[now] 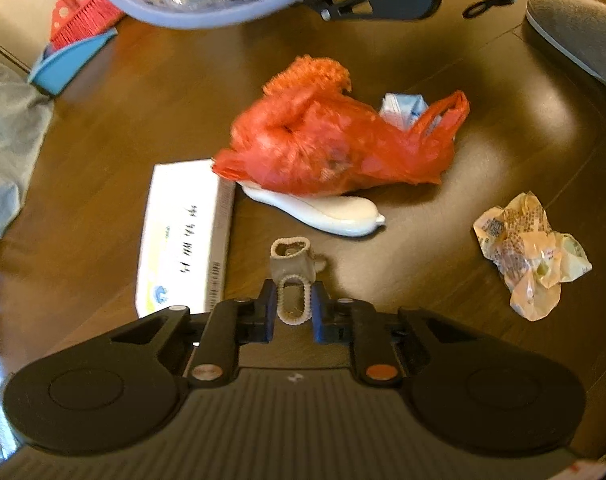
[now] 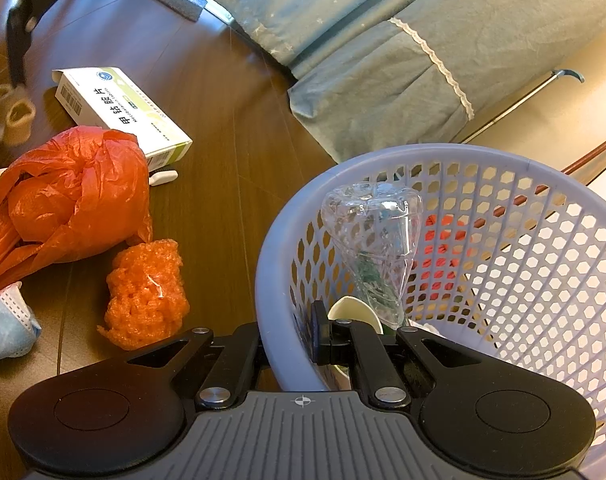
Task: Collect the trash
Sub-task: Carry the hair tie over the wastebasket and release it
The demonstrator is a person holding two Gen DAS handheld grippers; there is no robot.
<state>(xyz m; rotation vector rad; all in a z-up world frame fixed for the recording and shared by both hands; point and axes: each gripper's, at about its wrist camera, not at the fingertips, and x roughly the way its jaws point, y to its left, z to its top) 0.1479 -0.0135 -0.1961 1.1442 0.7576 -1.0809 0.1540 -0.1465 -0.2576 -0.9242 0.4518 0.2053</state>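
Pinching down from above, the left gripper [image 1: 294,312] has its blue-padded jaws closed on one end of a small beige knitted piece [image 1: 293,276], a toe-separator sort of thing with a row of fabric loops. No earlier view is on hand, so only the grip as it stands can be told: the nearest loop sits squeezed between the pads, and the other loops run straight ahead of the fingers, its long axis pointing toward the red plastic bag [image 1: 335,148]. It lies low on the dark wooden floor [image 1: 403,264], whether lifted clear or touching I cannot tell.

Taking that red bag as the landmark: it is crumpled and translucent, with a white oblong object [image 1: 331,210] poking out from under its near edge. A white medicine box [image 1: 183,240] with printed characters and a barcode lies flat just left of the bag, touching its corner. An orange mesh wad [image 1: 315,74] sits just behind the bag, a blue-and-white face mask [image 1: 403,110] is tucked against its far right side, and a crumpled paper wrapper [image 1: 531,260] lies well apart to its right.

Beyond the bag, the right gripper [image 2: 323,340] is clamped narrow on the rim of a lavender perforated basket [image 2: 503,208], which holds a crushed clear bottle [image 2: 375,248].
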